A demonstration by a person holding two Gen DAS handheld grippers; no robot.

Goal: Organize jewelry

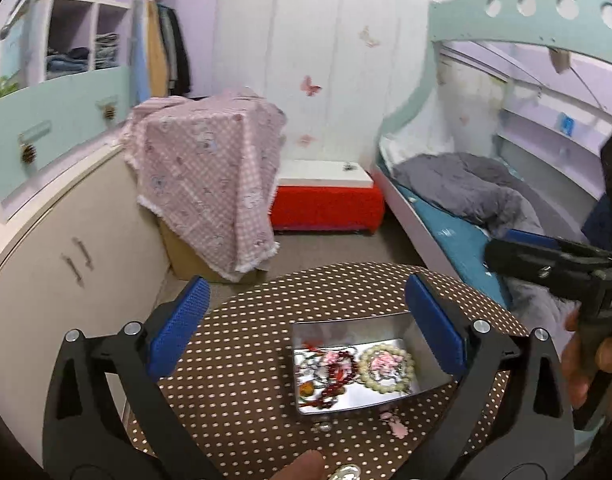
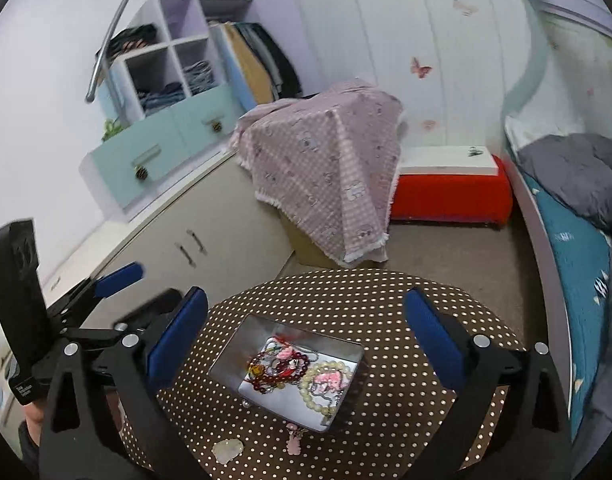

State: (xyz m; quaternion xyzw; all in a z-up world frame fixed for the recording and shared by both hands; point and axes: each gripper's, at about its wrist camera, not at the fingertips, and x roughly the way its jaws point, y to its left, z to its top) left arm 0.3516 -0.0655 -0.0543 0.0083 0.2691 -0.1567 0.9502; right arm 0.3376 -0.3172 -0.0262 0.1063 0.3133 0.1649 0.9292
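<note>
Both claws spread wide, nothing pinched. Left claw (image 1: 306,328) and right claw (image 2: 306,340) both held over the round brown polka-dot surface (image 2: 385,300), each aimed at the metal tin (image 1: 306,406) sitting on it

Tin contents: white pearl bracelet (image 2: 325,396) on the right side, with a pink charm piece (image 2: 325,380) inside its loop; dark red bead bracelet (image 2: 274,372) on the left side, tangled with thin chains. Pearl and red strands touching

Outside the tin, on the surface just beside its near edge: small pink charm (image 2: 294,442), pale crystal-like piece (image 2: 228,450) further left. Left wrist view shows a shiny silver item (image 1: 345,472) at the bottom edge, too cropped to identify

Right claw also visible at the right of the left wrist view (image 1: 517,246), off the surface over the bed (image 1: 445,232)
</note>
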